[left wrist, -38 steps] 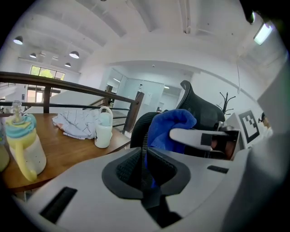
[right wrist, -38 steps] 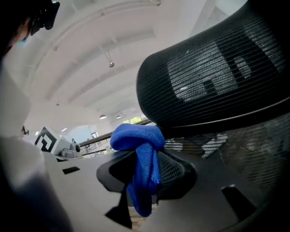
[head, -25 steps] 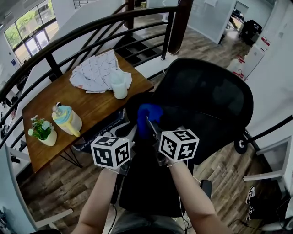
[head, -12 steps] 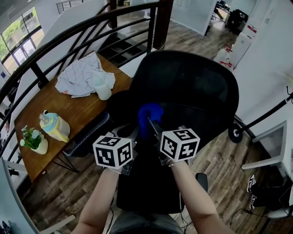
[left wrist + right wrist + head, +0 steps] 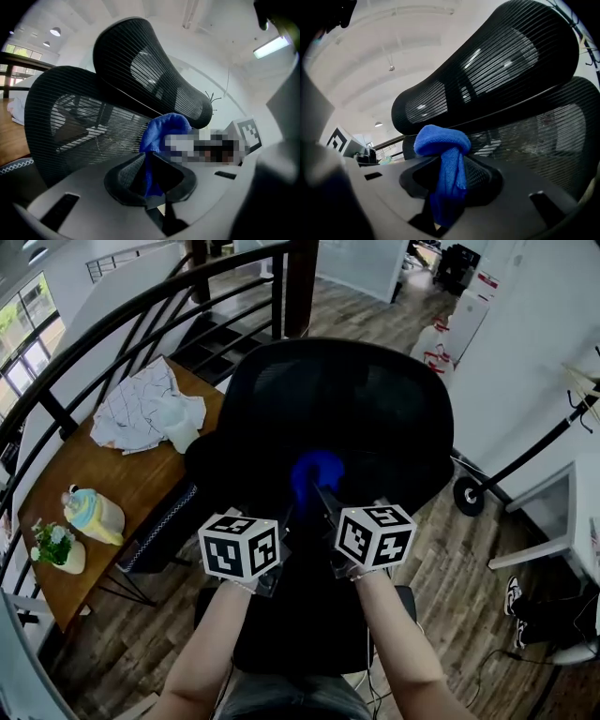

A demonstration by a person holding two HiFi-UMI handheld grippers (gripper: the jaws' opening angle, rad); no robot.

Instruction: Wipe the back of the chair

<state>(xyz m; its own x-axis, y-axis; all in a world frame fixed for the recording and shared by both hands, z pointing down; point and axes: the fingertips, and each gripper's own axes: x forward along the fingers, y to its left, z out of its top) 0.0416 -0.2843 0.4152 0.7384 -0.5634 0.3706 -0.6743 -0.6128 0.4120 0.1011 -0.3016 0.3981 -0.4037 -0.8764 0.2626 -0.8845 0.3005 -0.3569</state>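
The black mesh chair back [image 5: 375,409] has swung central; the left gripper [image 5: 151,176] and right gripper [image 5: 446,187], both pinching the bunched blue cloth [image 5: 314,474], should stroke firmly toward 12 o'clock.

On the wooden worktop [image 5: 103,474] at left — a patterned cloth [image 5: 131,413] far, a pastel jug [image 5: 92,514] and small potted plant [image 5: 56,547] near — a black railing [image 5: 141,310] curving behind.

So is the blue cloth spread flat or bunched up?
Bunched up: the cloth is a rounded wad, with one strip pinched in the right gripper.
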